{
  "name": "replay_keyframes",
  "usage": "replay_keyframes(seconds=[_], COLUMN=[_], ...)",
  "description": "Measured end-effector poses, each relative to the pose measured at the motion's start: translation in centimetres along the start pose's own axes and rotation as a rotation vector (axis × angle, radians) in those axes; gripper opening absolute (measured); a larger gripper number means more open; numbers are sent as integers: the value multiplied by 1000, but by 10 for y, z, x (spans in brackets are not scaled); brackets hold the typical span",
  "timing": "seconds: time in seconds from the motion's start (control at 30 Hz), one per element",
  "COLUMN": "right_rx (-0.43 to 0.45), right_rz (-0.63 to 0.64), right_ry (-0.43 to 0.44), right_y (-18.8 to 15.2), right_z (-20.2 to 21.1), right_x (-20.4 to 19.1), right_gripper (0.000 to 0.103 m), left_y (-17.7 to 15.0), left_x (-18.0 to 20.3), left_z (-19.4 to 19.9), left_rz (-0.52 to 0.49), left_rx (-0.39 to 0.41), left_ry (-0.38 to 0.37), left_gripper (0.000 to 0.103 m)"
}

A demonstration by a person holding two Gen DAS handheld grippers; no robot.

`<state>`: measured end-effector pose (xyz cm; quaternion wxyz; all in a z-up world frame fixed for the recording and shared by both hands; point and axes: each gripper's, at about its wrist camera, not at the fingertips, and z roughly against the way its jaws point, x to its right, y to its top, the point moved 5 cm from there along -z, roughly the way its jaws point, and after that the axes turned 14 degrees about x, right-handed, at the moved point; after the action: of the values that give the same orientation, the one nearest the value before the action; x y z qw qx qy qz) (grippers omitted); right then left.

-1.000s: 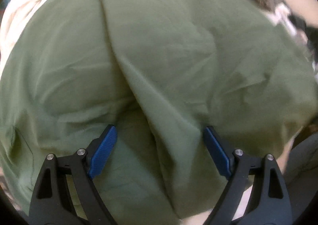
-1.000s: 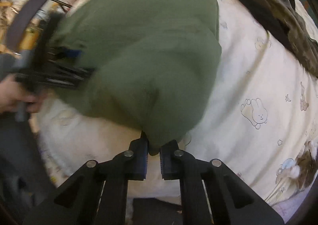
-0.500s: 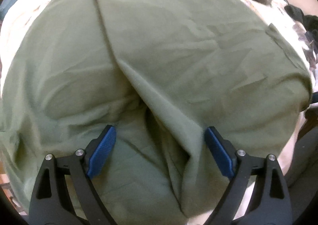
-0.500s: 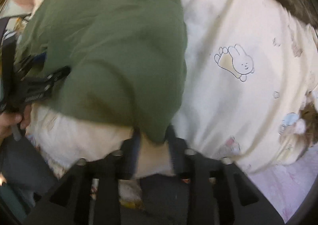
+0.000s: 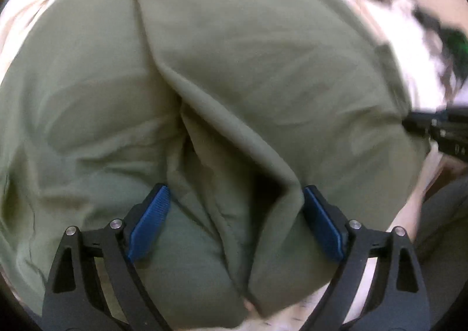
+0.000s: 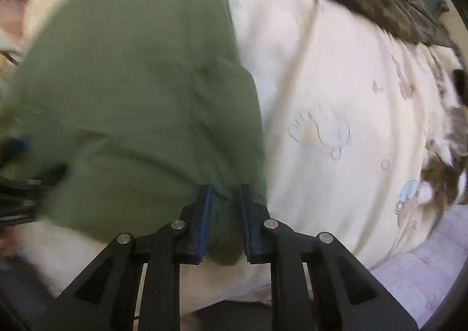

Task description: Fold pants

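Note:
Olive green pants (image 5: 248, 67) lie folded on a cream bedsheet and fill the left wrist view; they also show in the right wrist view (image 6: 131, 91). My left gripper (image 5: 234, 219) is open, its blue pads on either side of a raised fold near the pants' front edge. My right gripper (image 6: 225, 214) has its pads slightly apart around the pants' near right corner, which still sits between them. The right gripper shows at the right edge of the left wrist view (image 5: 438, 132).
The cream sheet with cartoon prints (image 6: 336, 126) covers the bed. A dark camouflage garment (image 6: 380, 3) lies along the far right. A furry brown-and-white thing (image 6: 444, 161) sits at the right edge. A pink patterned cloth (image 6: 424, 281) lies at the lower right.
My right gripper's jaws have parted slightly around the pants corner and the corner has come down to the bed. The left gripper stays open over the fold and has shifted slightly.

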<state>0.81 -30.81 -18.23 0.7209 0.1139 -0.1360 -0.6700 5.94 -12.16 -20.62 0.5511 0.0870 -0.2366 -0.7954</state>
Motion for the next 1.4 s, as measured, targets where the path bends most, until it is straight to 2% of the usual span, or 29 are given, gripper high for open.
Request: replay_keyframes(seconds=[0.07,0.17,0.23,0.3,0.37,0.47,0.57,0.63,0.7,0.83,0.97,1.0,1.03,1.1,1.27,1.4], right_rx=[-1,-4,8,54,137,189,85,77,78,140,304,340,367,426,484,531], right_rz=[-12,2,-25,-58,-95,-158,-188,-170,-161,-214,-251,-265,-278,-310,-279,-272], right_ry=[-7,-2,59,103,145,161,88,85,77,99,143,158,176,220,255,272], right_y=[-2,2,7,17,29,35,18,18,20,22,31,33,34,31,18,12], right_z=[-5,9,27,43,54,35,-13,-19,-16,2,43,51,59,74,96,112], right_x=[-1,-7,-9,-8,-9,-9,-3,-9,-11,-14,-17,-17,-15,-20,-43,-54], right_gripper=[18,22,22,22,23,23,22,22,24,26,27,30,43,61,64,76], left_y=[2,4,7,9,10,2,-9,-8,-5,12,28,32,36,39,37,30], left_x=[-2,-4,-4,-2,1,5,7,8,6,-7,-22,-26,-29,-42,-66,-69], left_z=[0,7,17,27,30,19,1,-2,-1,20,55,67,74,96,134,157], left_rz=[10,50,68,81,75,52,-11,-27,1,115,168,172,178,201,257,258], left_rx=[1,8,34,68,94,55,31,28,3,53,172,214,245,309,389,457], left_ry=[-1,-5,-6,-37,-58,-61,-13,-7,-25,-33,-10,12,32,64,114,140], left_gripper=[91,90,90,90,90,90,92,95,95,95,95,95,95,95,95,95])
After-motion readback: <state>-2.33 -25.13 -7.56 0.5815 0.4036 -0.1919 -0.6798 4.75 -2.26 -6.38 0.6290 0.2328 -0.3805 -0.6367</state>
